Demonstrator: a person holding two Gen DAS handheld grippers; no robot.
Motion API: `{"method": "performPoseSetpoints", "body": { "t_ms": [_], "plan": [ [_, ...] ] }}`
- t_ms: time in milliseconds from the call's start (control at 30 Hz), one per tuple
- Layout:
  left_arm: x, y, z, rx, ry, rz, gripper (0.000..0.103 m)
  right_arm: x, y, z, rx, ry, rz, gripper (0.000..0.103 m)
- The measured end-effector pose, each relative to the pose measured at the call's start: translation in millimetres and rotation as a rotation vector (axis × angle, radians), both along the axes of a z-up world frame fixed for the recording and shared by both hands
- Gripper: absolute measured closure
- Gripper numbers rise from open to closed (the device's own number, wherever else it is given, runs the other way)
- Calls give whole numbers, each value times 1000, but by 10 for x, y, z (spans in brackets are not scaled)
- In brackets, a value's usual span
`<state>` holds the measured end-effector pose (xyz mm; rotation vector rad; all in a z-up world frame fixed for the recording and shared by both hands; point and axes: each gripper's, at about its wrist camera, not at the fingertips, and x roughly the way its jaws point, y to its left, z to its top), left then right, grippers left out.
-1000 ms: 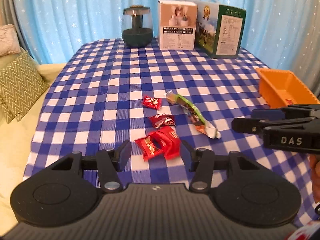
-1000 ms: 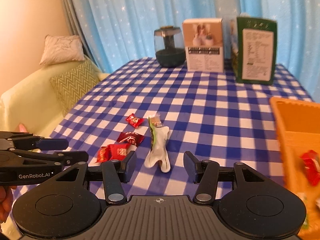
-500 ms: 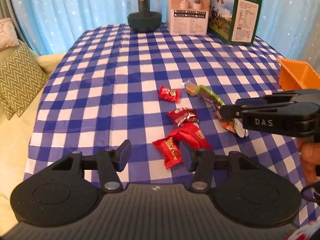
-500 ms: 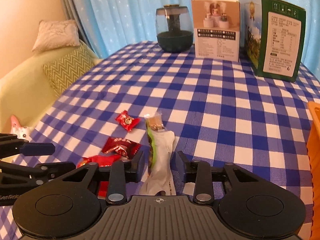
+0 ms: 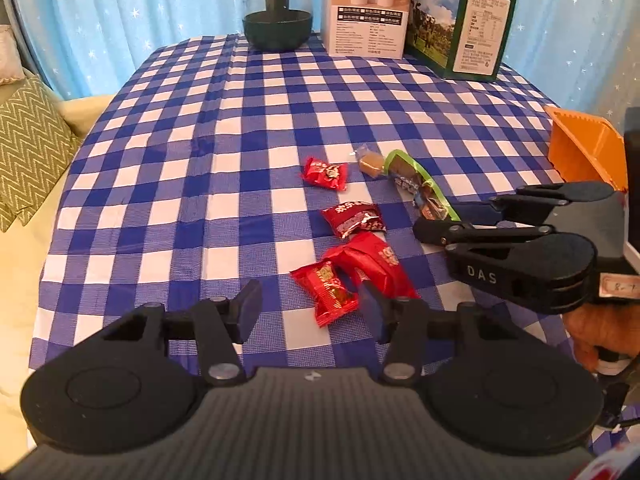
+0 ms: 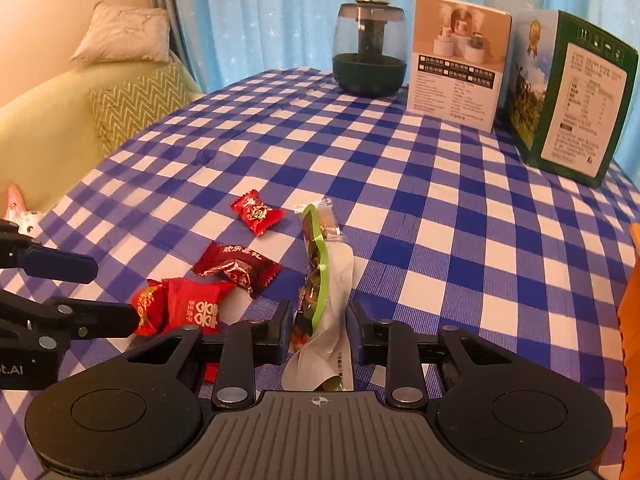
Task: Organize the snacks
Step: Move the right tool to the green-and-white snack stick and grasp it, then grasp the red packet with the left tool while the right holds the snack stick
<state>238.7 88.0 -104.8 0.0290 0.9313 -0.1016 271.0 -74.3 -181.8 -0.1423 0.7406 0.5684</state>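
Green-edged snack packet [image 6: 320, 292] is lying on the checked tablecloth [image 6: 420, 200], its near end sitting between the right gripper [image 6: 318, 326] fingers, which are flanking it closely; whether they are pinching it yet, cannot tell. Left gripper [image 5: 308, 306] is hovering spread wide around two red candies [image 5: 352, 276], gripping nothing.

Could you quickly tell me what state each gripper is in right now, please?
Left gripper: open, holding nothing, by the red candies.
Right gripper: open, straddling the long green-edged snack packet, not yet clamped.
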Motion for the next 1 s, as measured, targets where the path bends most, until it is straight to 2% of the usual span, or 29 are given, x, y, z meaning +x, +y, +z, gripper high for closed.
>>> {"method": "performPoseSetpoints", "body": {
  "t_ms": [167, 233, 267, 433, 600, 767, 1000],
  "plan": [
    [17, -51, -11, -29, -4, -35, 54, 70, -141, 61, 91, 77, -51, 76],
    [35, -68, -22, -44, -4, -56, 61, 79, -201, 104, 110, 86, -64, 76],
    [50, -79, -27, -57, -3, -66, 68, 79, -229, 131, 119, 89, -67, 76],
    [107, -124, -17, -137, -9, -96, 71, 66, -333, 263, 144, 70, -75, 76],
    [204, -168, -112, -115, 29, -58, 71, 78, -398, 280, 148, 74, -82, 76],
    [271, -201, -137, -127, 29, -19, 72, 121, -459, 279, 151, 91, -101, 76],
    [341, -331, -226, -68, 48, -24, 71, 116, -506, 310, 165, 94, -106, 76]
  ]
}}
